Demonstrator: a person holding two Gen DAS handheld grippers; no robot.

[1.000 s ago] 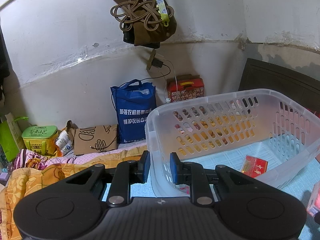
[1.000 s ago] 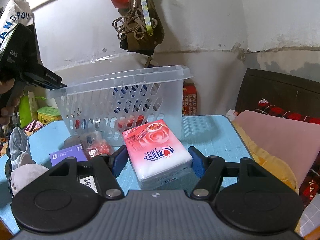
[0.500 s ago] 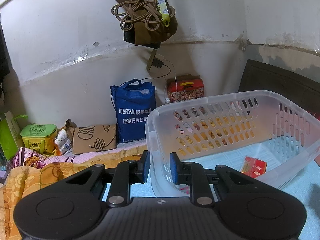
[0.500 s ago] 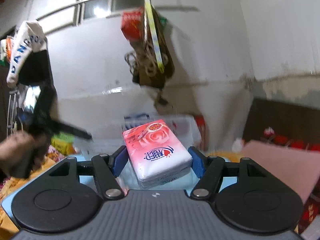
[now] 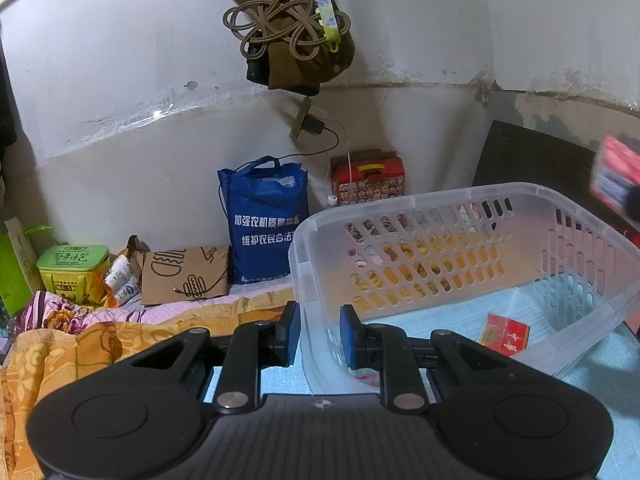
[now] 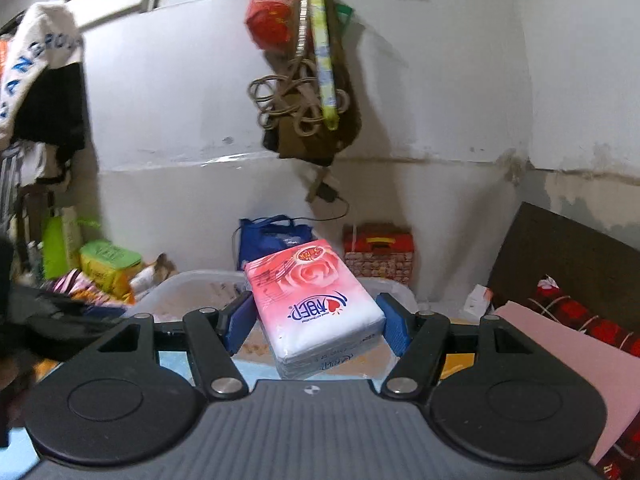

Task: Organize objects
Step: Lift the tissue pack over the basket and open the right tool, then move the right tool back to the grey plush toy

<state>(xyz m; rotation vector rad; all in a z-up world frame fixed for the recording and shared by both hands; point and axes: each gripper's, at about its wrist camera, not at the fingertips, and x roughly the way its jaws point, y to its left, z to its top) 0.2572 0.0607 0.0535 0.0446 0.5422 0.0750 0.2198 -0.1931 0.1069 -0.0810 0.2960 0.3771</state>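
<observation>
In the left wrist view my left gripper (image 5: 319, 338) is shut on the near rim of a clear plastic basket (image 5: 460, 200), tilting it up off the blue mat. A red cigarette pack (image 5: 505, 334) lies on the basket's floor. In the right wrist view my right gripper (image 6: 316, 322) is shut on a pink tissue pack (image 6: 314, 300) with a rose print, held in the air above the basket (image 6: 192, 286). The same tissue pack (image 5: 616, 180) shows blurred at the right edge of the left wrist view, above the basket's far rim.
A blue shopping bag (image 5: 264, 216), a red printed tin (image 5: 370, 178) and a brown paper bag (image 5: 184, 276) stand against the wall. A green box (image 5: 74, 266) sits on flowered bedding at left. Cords and bags hang from the wall (image 5: 288, 32). A pink pillow (image 6: 560, 344) lies right.
My right gripper has risen with the tissue pack from table level beside the basket to above its rim. The left gripper and the basket have stayed where they were.
</observation>
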